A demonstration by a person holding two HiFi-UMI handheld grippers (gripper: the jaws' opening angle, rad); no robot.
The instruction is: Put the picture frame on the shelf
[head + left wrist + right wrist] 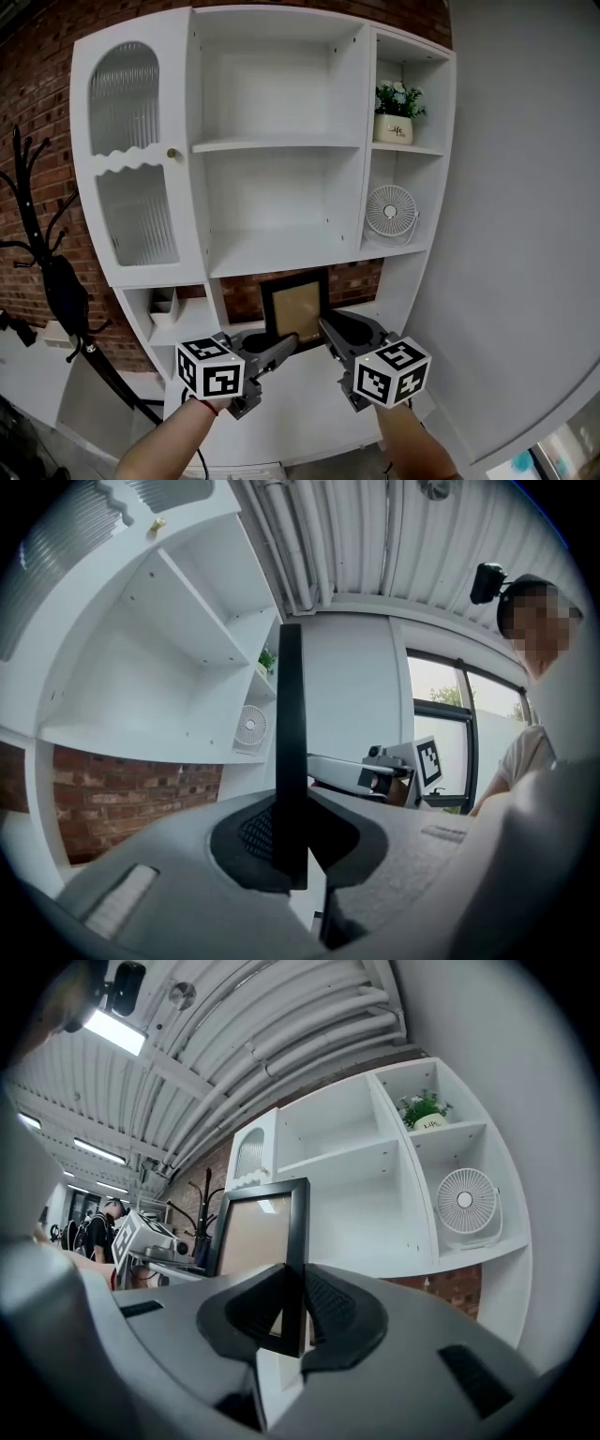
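The tall white shelving unit rises ahead of and above both tongs, its two open middle bays just over them. The likeliest trouble is judged to be there: raised too little, the load would knock the front lip of the lower bay, which sits directly above the tongs' tips. The black picture frame with its tan panel hangs upright in the air between the tongs, carried by nothing else. The left tongs are shut tight on its left rail and the right tongs are clamped on its right rail. Because two separate hands share it, any drift apart or together could twist the frame or pull a rail out of one grip. It would then probably swing from the other and drop to the white worktop beneath the tongs. The round white desk fan, up and to the right of the right tongs, could be clipped if the lift strays that way. The small potted plant higher above it looks safely clear. Each grip covers only a thin strip of rail, so a slip looks possible.
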